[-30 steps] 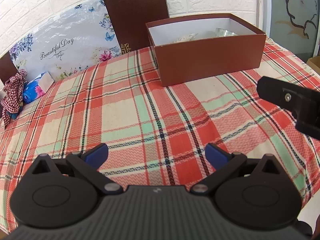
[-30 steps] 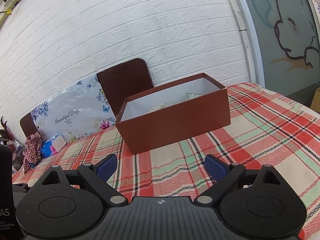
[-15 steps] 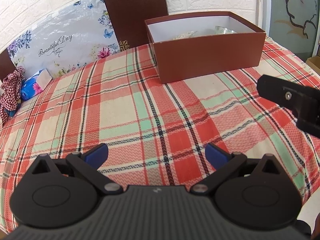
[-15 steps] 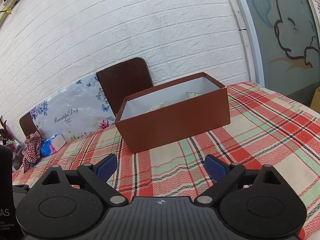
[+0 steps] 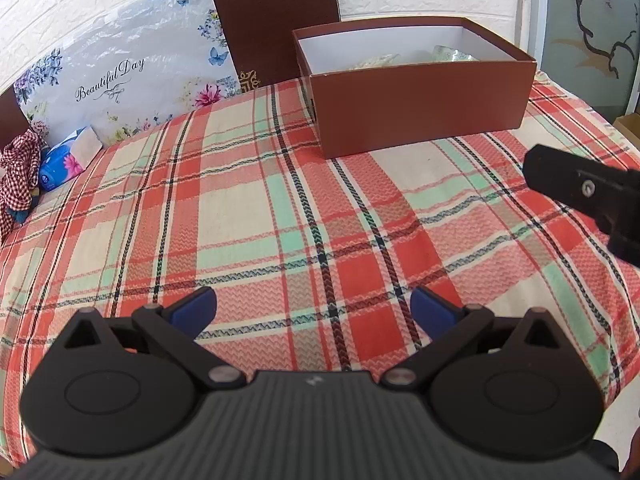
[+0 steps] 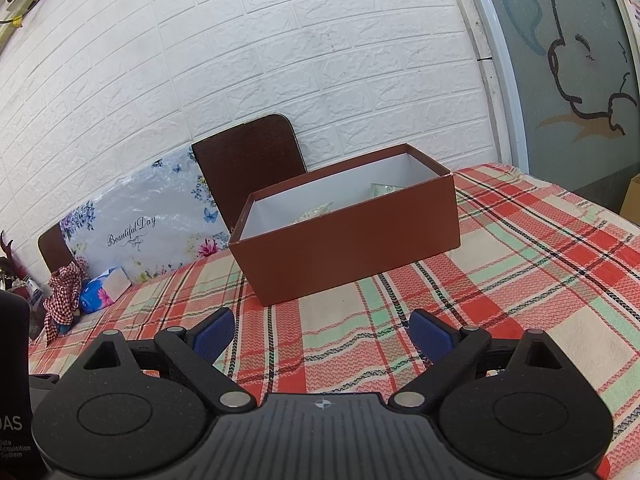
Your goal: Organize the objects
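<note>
Looking along the left wrist view first, the left gripper hovers over bare plaid tablecloth with its 2 blue fingers spread wide apart and nothing between them; the brown box stands open well ahead of it and a little to its right, and inside the box only the tops of some pale, crinkly items show above the near wall, too hidden to name. Part of the right gripper's black body juts in on the box's near-right side. Away to the box's left, at the cloth's edge, lie a blue tissue pack and a red checked cloth. From the right wrist view, the right gripper also has its 2 fingers wide apart and empty, just short of the box's near wall, with the same pale items barely showing over the rim. My reading of the risks: no loose object lies on the cloth near the box, so either gripper may close on nothing or pinch the tablecloth and drag it; pushing forward low could shove the light box; and the 2 grippers sit near each other, so converging reaches could collide.
</note>
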Demonstrator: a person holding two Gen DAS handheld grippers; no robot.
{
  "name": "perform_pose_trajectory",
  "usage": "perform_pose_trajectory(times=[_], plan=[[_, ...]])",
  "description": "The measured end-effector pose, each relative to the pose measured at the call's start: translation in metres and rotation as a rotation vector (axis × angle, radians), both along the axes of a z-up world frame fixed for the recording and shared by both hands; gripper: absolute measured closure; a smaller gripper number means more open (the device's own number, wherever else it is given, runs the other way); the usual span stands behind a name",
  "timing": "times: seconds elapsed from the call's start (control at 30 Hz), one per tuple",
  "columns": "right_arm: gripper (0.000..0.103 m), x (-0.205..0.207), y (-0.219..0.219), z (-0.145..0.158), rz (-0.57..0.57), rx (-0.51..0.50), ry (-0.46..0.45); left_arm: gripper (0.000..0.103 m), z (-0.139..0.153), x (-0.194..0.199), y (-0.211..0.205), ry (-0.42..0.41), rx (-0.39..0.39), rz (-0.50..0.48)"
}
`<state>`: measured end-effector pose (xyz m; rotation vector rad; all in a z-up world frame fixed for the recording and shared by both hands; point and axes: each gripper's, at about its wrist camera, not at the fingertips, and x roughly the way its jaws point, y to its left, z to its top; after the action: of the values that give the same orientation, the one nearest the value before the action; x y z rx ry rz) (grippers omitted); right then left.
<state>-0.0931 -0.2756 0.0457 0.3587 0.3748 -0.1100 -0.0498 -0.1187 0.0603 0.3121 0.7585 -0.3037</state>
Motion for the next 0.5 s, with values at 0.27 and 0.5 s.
perform_pose_trajectory(times=[0.27, 0.5], plan=[[0.008, 0.0, 0.0008, 0.0011, 0.0, 0.0, 0.001, 0.0, -0.0003, 0.0004, 0.0006, 0.005, 0.003, 0.001], [0.008, -0.0006, 0.0022, 0.0016, -0.002, 0.0, 0.001, 0.0, -0.0004, 0.0001, 0.0, 0.005, 0.003, 0.002]])
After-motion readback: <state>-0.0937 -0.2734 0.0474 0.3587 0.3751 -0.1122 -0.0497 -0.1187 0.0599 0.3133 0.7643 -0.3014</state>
